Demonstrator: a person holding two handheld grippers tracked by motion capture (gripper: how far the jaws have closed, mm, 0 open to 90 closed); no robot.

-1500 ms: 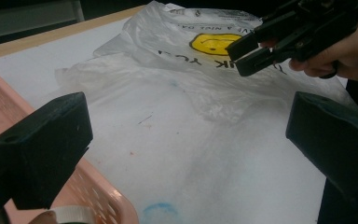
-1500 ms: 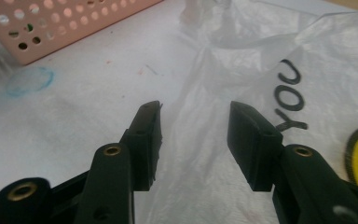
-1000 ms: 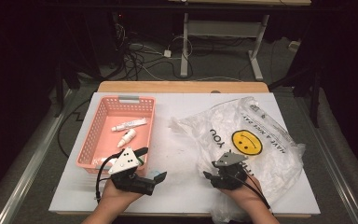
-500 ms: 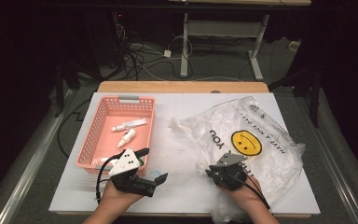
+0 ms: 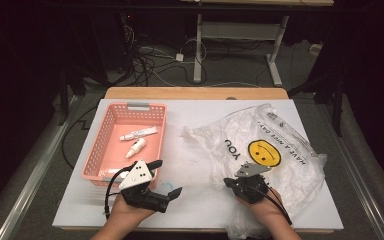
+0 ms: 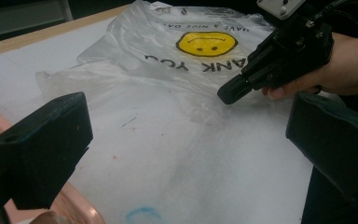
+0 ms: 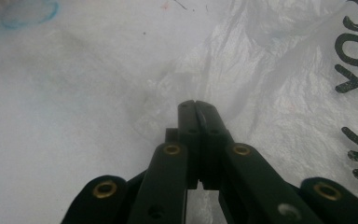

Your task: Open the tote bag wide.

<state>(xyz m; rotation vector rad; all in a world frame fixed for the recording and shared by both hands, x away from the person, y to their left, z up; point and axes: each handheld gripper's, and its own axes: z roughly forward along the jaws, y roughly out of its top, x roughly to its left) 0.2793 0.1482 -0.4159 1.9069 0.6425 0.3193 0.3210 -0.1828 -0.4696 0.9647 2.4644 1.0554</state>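
A crumpled clear plastic bag (image 5: pixel 275 150) with a yellow smiley face and black lettering lies on the right half of the white table (image 5: pixel 200 125). My right gripper (image 5: pixel 228 183) sits at the bag's near left edge. Its jaws have just been closing and now meet, with a fold of the bag's film (image 7: pixel 223 84) pinched at the tips of the right gripper (image 7: pixel 196 106). From the left gripper view, the right gripper (image 6: pixel 227 95) rests on the bag (image 6: pixel 168 60). My left gripper (image 5: pixel 166 178) stands open near the front edge, nothing between its jaws, apart from the bag.
A pink basket (image 5: pixel 100 145) stands at the left, holding a white tube (image 5: pixel 139 133) and a small white bottle (image 5: pixel 136 147). A faint blue ring mark (image 5: pixel 168 186) is on the table by the left gripper. Dark floor with cables and desk legs lies beyond.
The right gripper's jaws have closed together at the bag's edge. Both hands have kept their places, and the left gripper remains open.
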